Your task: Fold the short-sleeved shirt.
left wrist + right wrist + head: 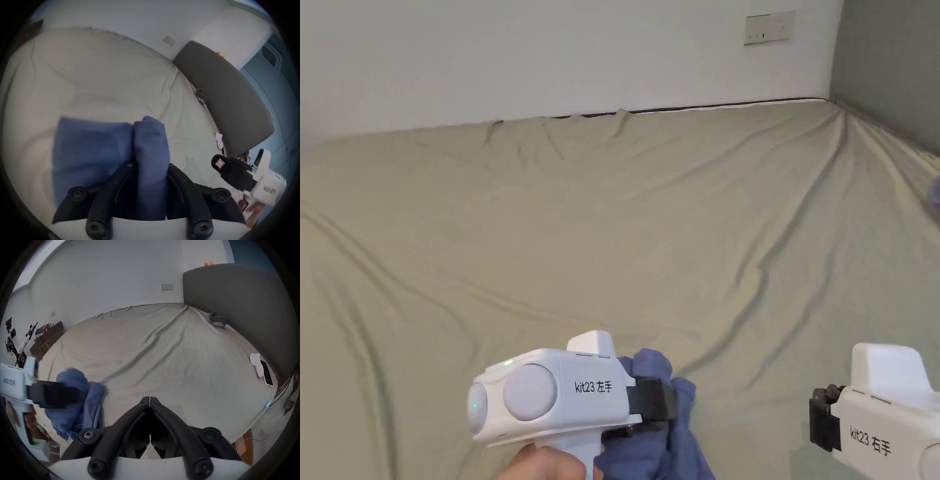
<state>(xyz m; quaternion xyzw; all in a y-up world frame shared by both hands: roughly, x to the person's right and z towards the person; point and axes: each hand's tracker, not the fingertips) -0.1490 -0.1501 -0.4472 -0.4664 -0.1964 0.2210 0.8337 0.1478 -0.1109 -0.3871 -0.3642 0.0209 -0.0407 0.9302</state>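
- Currently our left gripper [669,400] is clamped on a bunched fold of the blue cotton short-sleeved shirt [669,437], which hangs crumpled at the near edge of the wrinkled beige bedsheet [612,219].
- Our right gripper [150,398] is closed and holds nothing, well right of the shirt.
- Judgement: we should carry the shirt farther onto the sheet and spread it flat before any fold; the right gripper must open to take a second hem point.

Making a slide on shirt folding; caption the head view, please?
Left gripper clamps a bunched blue shirt above the bed sheet; right gripper empty.
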